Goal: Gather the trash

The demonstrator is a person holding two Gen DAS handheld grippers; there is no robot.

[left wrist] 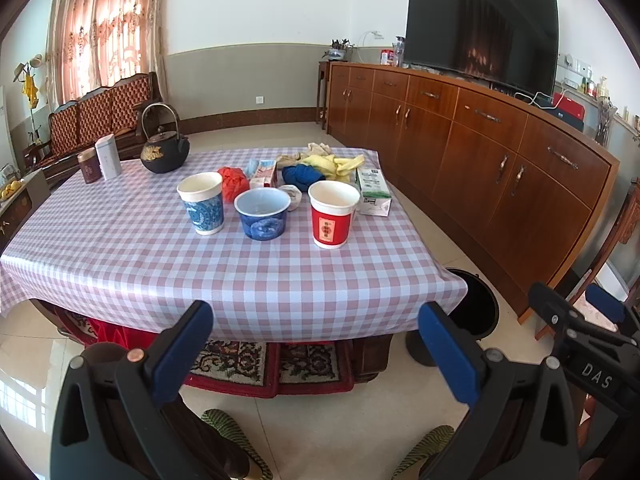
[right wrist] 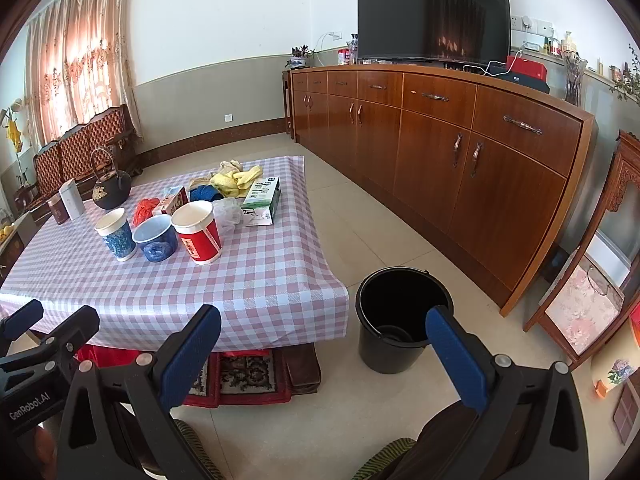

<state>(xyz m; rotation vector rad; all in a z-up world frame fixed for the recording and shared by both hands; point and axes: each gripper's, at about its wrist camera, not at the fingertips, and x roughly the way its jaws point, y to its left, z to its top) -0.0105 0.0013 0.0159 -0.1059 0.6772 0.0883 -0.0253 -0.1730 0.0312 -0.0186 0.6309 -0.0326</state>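
Observation:
On the checked tablecloth stand a blue-patterned paper cup, a blue bowl and a red paper cup. Behind them lie an orange wad, a small pink carton, a blue cloth, yellow cloths and a green-white box. A black bucket stands on the floor by the table's right corner. My left gripper hangs open before the table's near edge, holding nothing. My right gripper is open too, between table corner and bucket.
A black iron teapot and two tins stand at the table's far left. A long wooden sideboard with a TV lines the right wall. A sofa is at the back left; rugs lie under the table.

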